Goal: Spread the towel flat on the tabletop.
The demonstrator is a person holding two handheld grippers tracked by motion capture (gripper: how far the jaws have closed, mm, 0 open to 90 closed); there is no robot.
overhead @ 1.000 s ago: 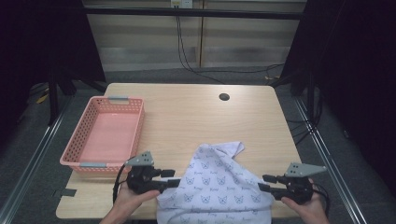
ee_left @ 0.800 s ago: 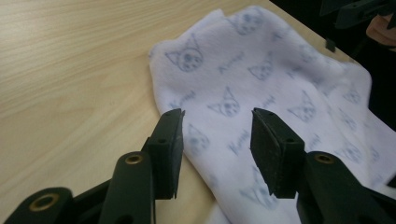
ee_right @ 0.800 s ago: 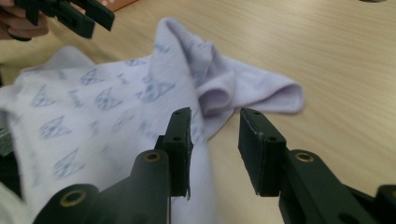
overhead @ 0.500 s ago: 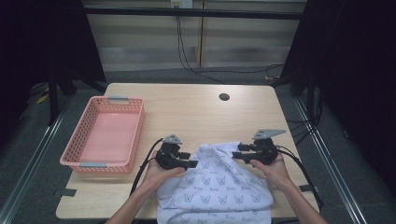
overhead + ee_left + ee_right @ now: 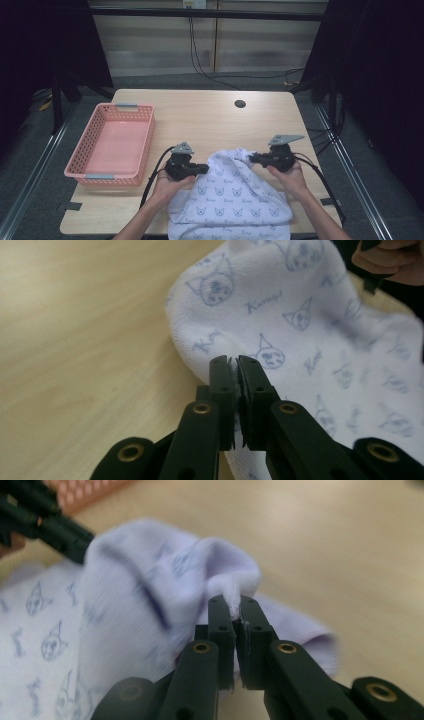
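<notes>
Both forearms come in low, hands level, grippers pointing inward at each other. Left gripper [image 5: 204,168] just clamped on the cloth [image 5: 235,200] edge; right gripper [image 5: 254,159] just clamped on a bunched fold opposite. Cloth lies between and behind them on the table [image 5: 210,117]. Basket [image 5: 82,157] outboard of left gripper.

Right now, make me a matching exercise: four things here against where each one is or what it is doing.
Things:
1. basket
2. cloth
3. left gripper
4. hole

States:
a. shut on the cloth's edge
b. far side of the table, right of middle
c. at the table's left, pink
d. white with cat print, hanging over the near edge

Pairs: 1-c, 2-d, 3-a, 4-b
</notes>
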